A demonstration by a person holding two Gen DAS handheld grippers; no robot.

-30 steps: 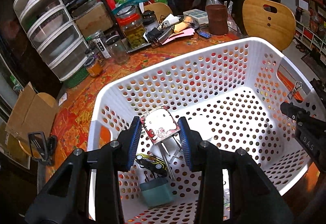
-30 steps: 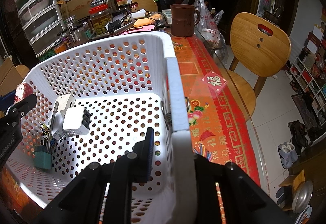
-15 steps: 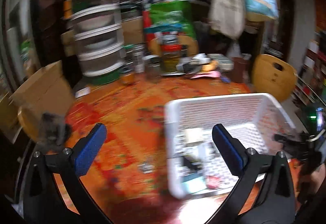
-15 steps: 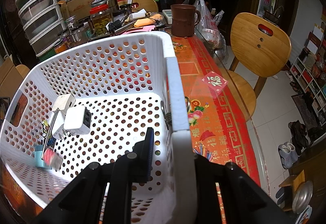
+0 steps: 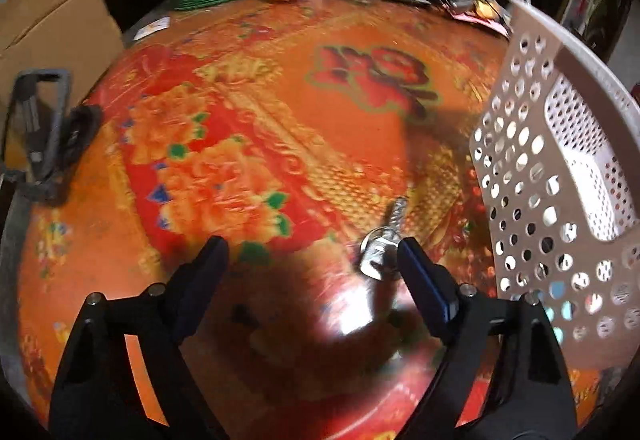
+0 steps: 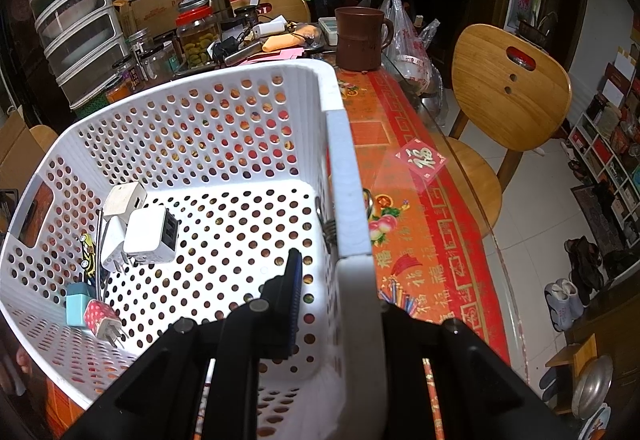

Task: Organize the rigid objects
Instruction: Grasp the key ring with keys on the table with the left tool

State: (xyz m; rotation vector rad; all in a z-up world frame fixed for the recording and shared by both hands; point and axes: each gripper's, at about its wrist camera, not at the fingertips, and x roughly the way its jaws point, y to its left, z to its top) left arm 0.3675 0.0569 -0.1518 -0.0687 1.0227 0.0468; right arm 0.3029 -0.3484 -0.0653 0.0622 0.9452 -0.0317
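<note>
Fingers of our left gripper point(image 5: 308, 260) are closing, still empty, beside the metal bolt point(image 5: 384, 240) near the basket point(image 5: 532, 144); our right gripper point(image 6: 336, 304) is clenched on its rim; next, straddle the bolt.

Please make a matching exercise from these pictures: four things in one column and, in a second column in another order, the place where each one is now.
Things:
1. silver metal bolt with washer
2. red polka-dot plug
3. brown ceramic mug
4. right hand-held gripper

Places:
A. on the table beyond the white perforated plastic basket
B. clamped on the basket's wall
C. on the orange floral tablecloth, outside the basket
D. on the basket floor, beside the teal block

Pairs: 1-C, 2-D, 3-A, 4-B
</note>
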